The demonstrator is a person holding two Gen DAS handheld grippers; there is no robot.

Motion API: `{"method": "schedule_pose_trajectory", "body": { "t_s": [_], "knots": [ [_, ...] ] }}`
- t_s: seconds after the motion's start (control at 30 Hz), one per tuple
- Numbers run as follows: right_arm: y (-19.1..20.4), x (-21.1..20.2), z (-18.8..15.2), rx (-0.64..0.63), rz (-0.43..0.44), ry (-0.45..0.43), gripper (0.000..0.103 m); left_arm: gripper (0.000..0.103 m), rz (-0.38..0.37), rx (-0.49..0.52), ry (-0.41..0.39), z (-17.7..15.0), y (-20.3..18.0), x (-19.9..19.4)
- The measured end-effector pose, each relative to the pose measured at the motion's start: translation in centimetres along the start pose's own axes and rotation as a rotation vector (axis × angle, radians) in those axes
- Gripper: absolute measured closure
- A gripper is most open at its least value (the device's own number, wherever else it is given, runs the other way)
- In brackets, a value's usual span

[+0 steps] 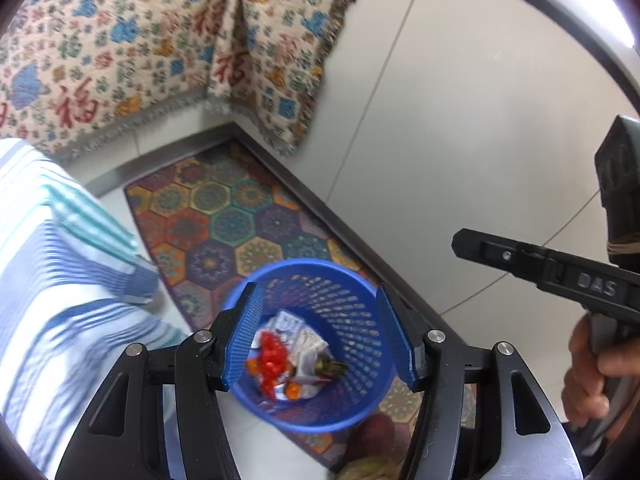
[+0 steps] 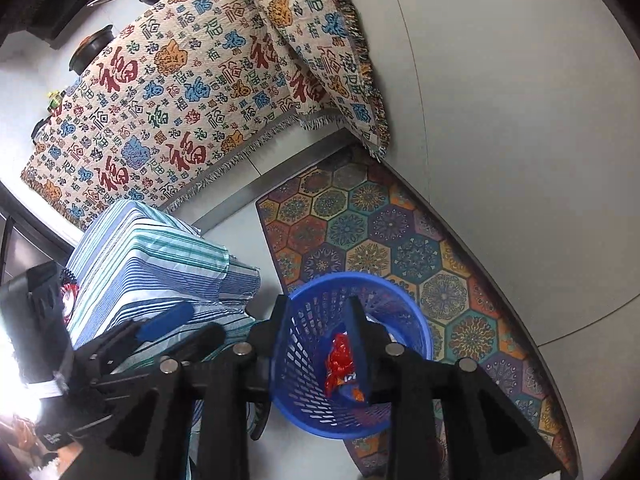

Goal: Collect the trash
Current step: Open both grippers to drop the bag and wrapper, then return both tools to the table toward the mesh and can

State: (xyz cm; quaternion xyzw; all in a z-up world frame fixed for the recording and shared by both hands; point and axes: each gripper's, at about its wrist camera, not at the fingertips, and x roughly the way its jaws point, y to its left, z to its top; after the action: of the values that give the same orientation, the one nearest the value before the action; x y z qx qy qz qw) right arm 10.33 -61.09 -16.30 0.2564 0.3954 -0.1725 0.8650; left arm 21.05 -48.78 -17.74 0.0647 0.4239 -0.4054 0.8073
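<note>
A blue perforated basket (image 1: 304,266) stands on the floor right under both grippers. Inside it lie a red wrapper (image 1: 272,356) and crumpled white paper wrappers (image 1: 308,344). My left gripper (image 1: 320,336) hangs open over the basket mouth, with nothing between its blue pads (image 1: 244,336). In the right wrist view my right gripper (image 2: 316,312) stands over the basket rim (image 2: 416,320) with its jaws slightly apart. The red wrapper (image 2: 338,360) shows in that gap, close to the right finger and not pinched. My left gripper (image 2: 184,330) sits to its left.
A hexagon-patterned rug (image 1: 240,216) lies under the basket, along a grey baseboard. A striped cloth-covered block (image 2: 152,256) stands left of the basket. A fringed patterned blanket (image 2: 168,92) hangs behind. A hand (image 1: 592,372) holds the right tool's black frame (image 1: 560,276).
</note>
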Motion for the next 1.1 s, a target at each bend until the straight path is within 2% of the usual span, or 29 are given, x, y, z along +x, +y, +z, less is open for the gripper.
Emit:
{"method": "schedule_pose_trajectory", "body": {
  "t_s": [0.13,0.3,0.37,0.43,0.53,0.67,0.8,0.97,1.1],
  "knots": [
    [3.0,-1.0,-0.1,-0.09,-0.047,-0.047,0.073,0.04,0.061,0.0,-0.035,-1.4,2.4,-4.5],
    [10.1,-1.3,-1.3,-0.281,-0.084,-0.11,0.07,0.035,0.177,-0.046,-0.046,-5.7,8.5,-10.7],
    [13.5,-0.9,-2.2,-0.354,-0.06,-0.12,0.064,0.035,0.232,-0.08,-0.032,-7.9,11.7,-12.9],
    [17.3,-0.1,-3.5,-0.417,-0.027,-0.119,0.048,0.035,0.291,-0.107,-0.015,-9.8,14.9,-15.0],
    [22.7,1.5,-5.6,-0.496,0.05,-0.093,0.048,0.035,0.387,-0.154,-0.008,-11.8,19.4,-17.8],
    [29.5,3.8,-9.2,-0.627,0.126,-0.029,0.048,0.035,0.466,-0.239,-0.04,-13.5,25.4,-21.5],
    [34.0,5.2,-11.9,-0.728,0.15,0.009,0.048,0.035,0.528,-0.236,-0.08,-12.6,29.7,-24.2],
    [36.1,6.2,-13.2,-0.748,0.155,0.022,0.048,0.033,0.521,-0.149,-0.092,-9.6,34.3,-25.9],
    [35.9,6.5,-13.3,-0.737,0.147,0.018,0.048,0.032,0.49,-0.077,-0.099,-7.0,36.1,-25.5]
  ]
}}
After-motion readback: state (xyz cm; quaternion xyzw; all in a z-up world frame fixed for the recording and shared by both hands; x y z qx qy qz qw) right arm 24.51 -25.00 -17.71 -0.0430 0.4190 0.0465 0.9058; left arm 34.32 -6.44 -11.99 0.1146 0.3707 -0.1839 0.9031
